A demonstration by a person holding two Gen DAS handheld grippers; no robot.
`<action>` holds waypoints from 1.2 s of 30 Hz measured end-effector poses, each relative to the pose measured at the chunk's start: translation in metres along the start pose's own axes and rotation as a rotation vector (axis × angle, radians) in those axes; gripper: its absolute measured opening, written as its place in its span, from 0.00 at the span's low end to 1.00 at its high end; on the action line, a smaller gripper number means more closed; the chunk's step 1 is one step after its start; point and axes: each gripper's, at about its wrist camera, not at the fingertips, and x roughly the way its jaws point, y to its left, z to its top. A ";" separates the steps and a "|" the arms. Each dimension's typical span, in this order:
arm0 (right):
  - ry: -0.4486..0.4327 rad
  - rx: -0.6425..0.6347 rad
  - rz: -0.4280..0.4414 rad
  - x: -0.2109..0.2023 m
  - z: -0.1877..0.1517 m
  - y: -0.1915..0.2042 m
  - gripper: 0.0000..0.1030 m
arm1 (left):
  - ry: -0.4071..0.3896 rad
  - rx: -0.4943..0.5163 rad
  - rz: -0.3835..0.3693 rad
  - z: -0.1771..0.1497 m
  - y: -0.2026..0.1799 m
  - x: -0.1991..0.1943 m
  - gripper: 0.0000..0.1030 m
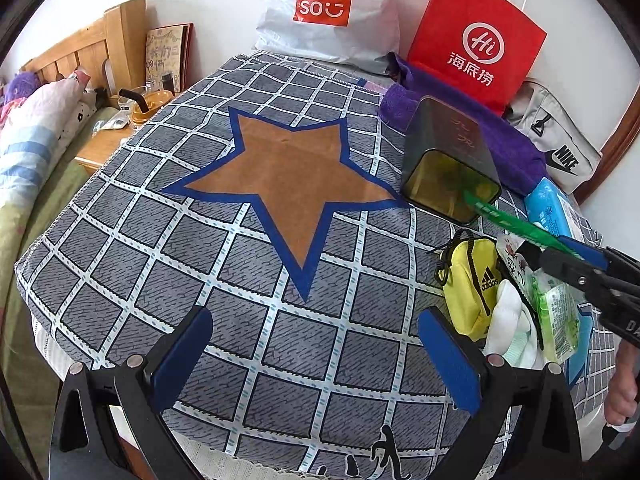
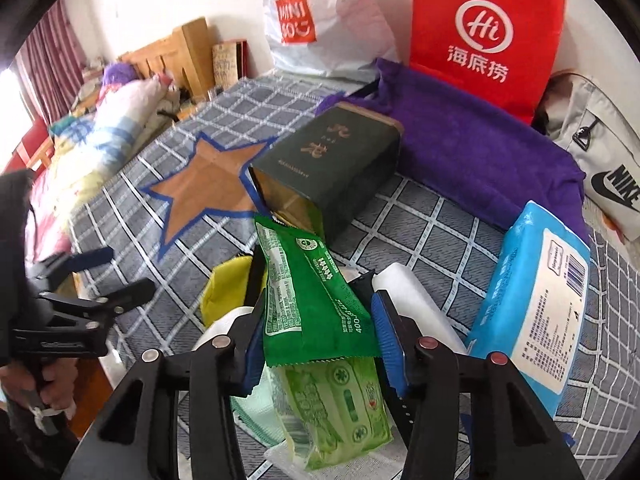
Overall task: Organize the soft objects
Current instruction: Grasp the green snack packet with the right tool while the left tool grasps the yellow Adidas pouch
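Between right gripper [image 2: 316, 344] pads: green packet [image 2: 308, 280]

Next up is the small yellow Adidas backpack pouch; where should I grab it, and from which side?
Take the small yellow Adidas backpack pouch across its upper body, coming from above on its star-side edge; that flank is bare, while packets crowd its other side.

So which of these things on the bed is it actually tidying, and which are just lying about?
Part of the job:
- green packet, between the right tool's pads
- dark tin, lying open
- yellow pouch
- blue wipes pack

Just lying about:
- red paper bag
- white Miniso bag
- purple towel
- Nike bag
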 end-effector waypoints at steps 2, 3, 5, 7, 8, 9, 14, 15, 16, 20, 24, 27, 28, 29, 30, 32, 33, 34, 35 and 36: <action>-0.025 0.020 0.005 -0.010 -0.001 -0.004 0.47 | -0.004 0.005 -0.004 0.001 -0.003 -0.001 1.00; -0.028 0.026 0.005 -0.014 -0.002 -0.005 0.47 | -0.006 0.007 -0.007 0.001 -0.004 -0.002 1.00; -0.059 0.042 0.003 -0.028 -0.007 -0.009 0.47 | -0.011 0.019 -0.021 0.001 -0.009 -0.004 1.00; -0.095 0.060 -0.001 -0.042 -0.014 -0.012 0.47 | -0.015 0.033 -0.035 0.001 -0.016 -0.006 1.00; -0.111 0.072 -0.002 -0.050 -0.019 -0.015 0.47 | -0.016 0.039 -0.040 0.000 -0.019 -0.006 1.00; -0.127 0.085 -0.007 -0.057 -0.024 -0.018 0.47 | -0.016 0.047 -0.045 0.000 -0.023 -0.006 1.00; -0.183 0.146 -0.078 -0.088 -0.065 -0.039 0.47 | -0.024 0.089 -0.067 0.002 -0.043 -0.005 1.00; -0.185 0.170 -0.089 -0.094 -0.077 -0.046 0.47 | -0.022 0.089 -0.071 0.005 -0.047 -0.003 1.00; -0.185 0.187 -0.095 -0.096 -0.085 -0.050 0.47 | -0.020 0.088 -0.076 0.007 -0.049 -0.001 1.00; -0.185 0.266 -0.123 -0.109 -0.129 -0.071 0.47 | -0.013 0.090 -0.091 0.014 -0.063 0.013 0.98; -0.172 0.329 -0.178 -0.103 -0.162 -0.087 0.47 | 0.024 0.084 -0.067 0.016 -0.072 0.034 0.70; -0.146 0.372 -0.209 -0.085 -0.176 -0.099 0.47 | 0.034 0.057 -0.127 0.015 -0.073 0.042 0.55; -0.142 0.379 -0.206 -0.079 -0.178 -0.101 0.47 | 0.021 0.058 -0.133 0.016 -0.075 0.042 0.51; -0.139 0.388 -0.199 -0.073 -0.181 -0.103 0.48 | 0.015 0.064 -0.135 0.016 -0.076 0.043 0.41; -0.131 0.393 -0.188 -0.069 -0.183 -0.103 0.48 | 0.016 0.075 -0.149 0.017 -0.079 0.043 0.32; -0.113 0.372 -0.153 -0.062 -0.183 -0.101 0.51 | 0.014 0.081 -0.153 0.018 -0.082 0.041 0.28; -0.111 0.351 -0.141 -0.060 -0.181 -0.099 0.54 | 0.007 0.090 -0.143 0.018 -0.083 0.039 0.24; -0.120 0.341 -0.141 -0.061 -0.179 -0.098 0.63 | 0.001 0.097 -0.137 0.018 -0.084 0.038 0.24; -0.131 0.339 -0.143 -0.063 -0.177 -0.098 0.70 | 0.000 0.096 -0.142 0.019 -0.083 0.036 0.22; -0.151 0.346 -0.144 -0.064 -0.174 -0.101 0.72 | 0.001 0.089 -0.152 0.020 -0.081 0.033 0.21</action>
